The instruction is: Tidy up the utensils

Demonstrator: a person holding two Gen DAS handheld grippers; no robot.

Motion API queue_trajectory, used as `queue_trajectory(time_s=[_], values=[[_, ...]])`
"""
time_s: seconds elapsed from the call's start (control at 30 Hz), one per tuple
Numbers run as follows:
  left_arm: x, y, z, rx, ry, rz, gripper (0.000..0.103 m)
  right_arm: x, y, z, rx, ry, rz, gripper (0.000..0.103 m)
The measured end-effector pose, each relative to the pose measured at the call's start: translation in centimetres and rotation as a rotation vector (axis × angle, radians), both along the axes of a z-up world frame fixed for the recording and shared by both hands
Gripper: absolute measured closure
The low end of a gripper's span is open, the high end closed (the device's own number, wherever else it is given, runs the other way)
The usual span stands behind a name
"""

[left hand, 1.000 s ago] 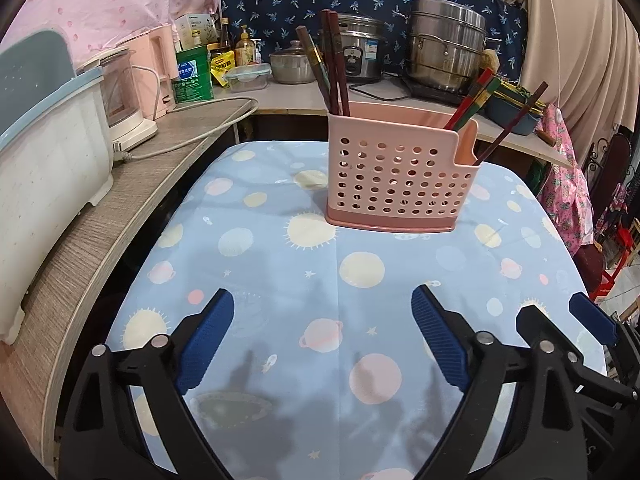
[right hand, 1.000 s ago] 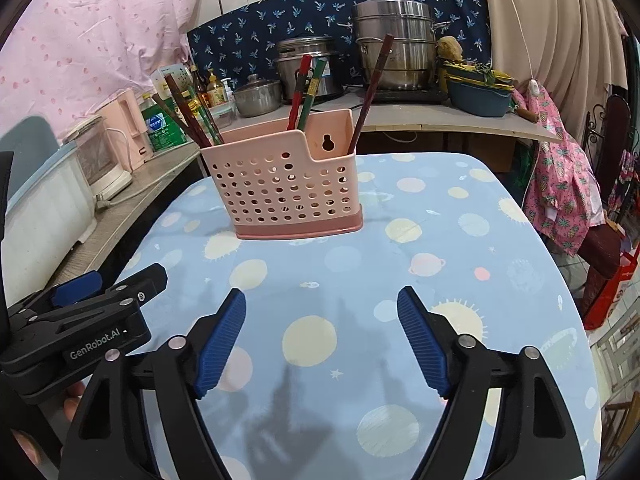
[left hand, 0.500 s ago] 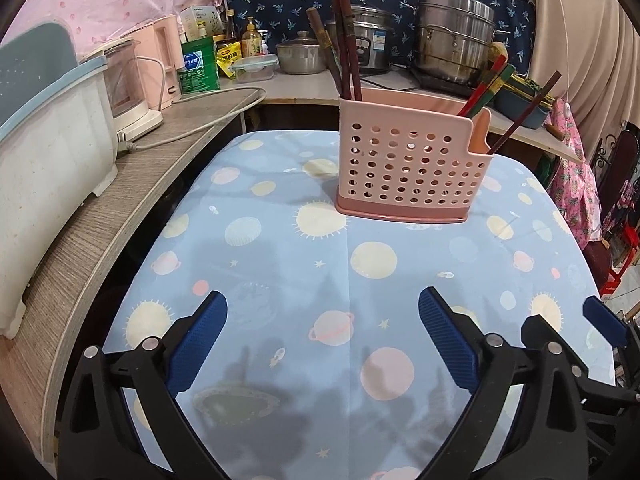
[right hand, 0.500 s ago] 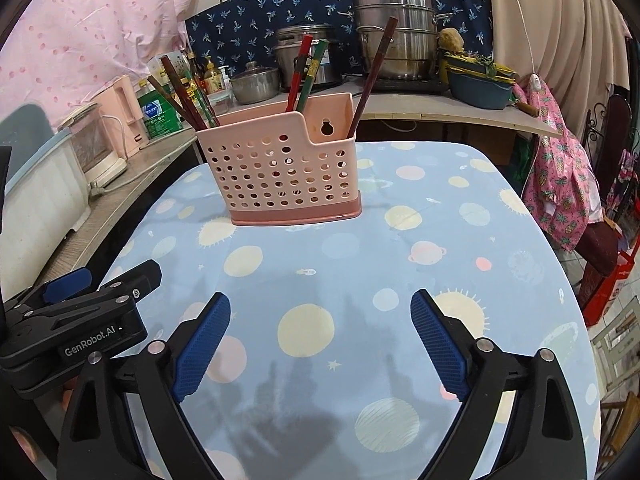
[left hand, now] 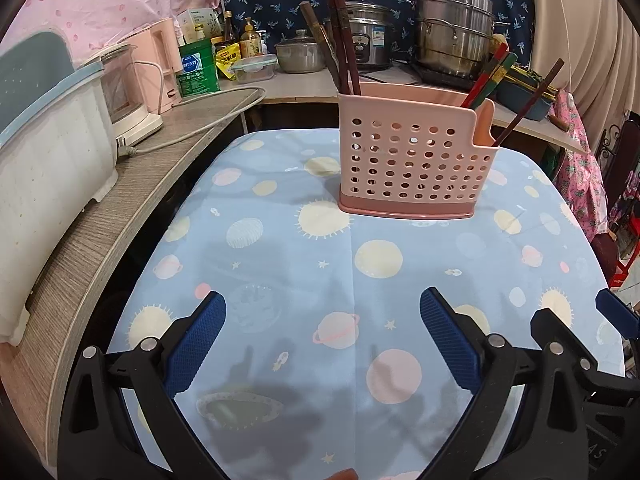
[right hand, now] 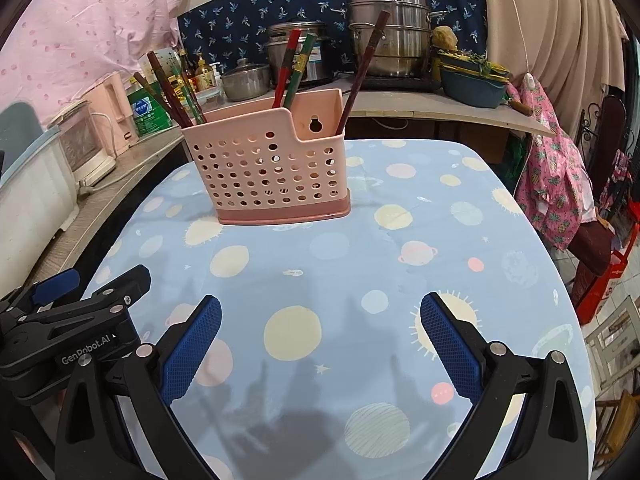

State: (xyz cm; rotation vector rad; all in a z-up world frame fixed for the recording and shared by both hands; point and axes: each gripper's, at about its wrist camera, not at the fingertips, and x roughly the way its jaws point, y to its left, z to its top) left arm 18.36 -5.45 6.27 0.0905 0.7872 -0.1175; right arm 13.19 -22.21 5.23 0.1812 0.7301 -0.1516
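Observation:
A pink perforated utensil holder [left hand: 412,168] stands upright on the table with the blue planet-print cloth [left hand: 280,264]; it also shows in the right wrist view [right hand: 272,172]. Dark brown chopsticks [left hand: 340,40] stick out of its left end. Red and green chopsticks [left hand: 492,76] and one brown chopstick [left hand: 532,100] lean out of its right end. My left gripper [left hand: 322,340] is open and empty, well short of the holder. My right gripper [right hand: 320,344] is open and empty too, beside the left one.
A wooden counter [left hand: 120,216] runs along the left with a white tub [left hand: 44,152] and a pink appliance [left hand: 132,92]. Steel pots [left hand: 452,32], bottles and a cooker stand behind. A chair with pink cloth [right hand: 556,164] is at the right.
Both grippers have drawn back and tilted a little, so the holder sits slightly farther and lower in view. Both stay open and empty.

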Motion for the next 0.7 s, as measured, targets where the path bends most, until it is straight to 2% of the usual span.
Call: queue_trajectory(time_s=[0.7], values=[[1.4,-0.6,-0.2,0.026,-0.014,0.011,0.01,1.7,-0.5,-0.4,-0.017,0.01,-0.012,0.007]])
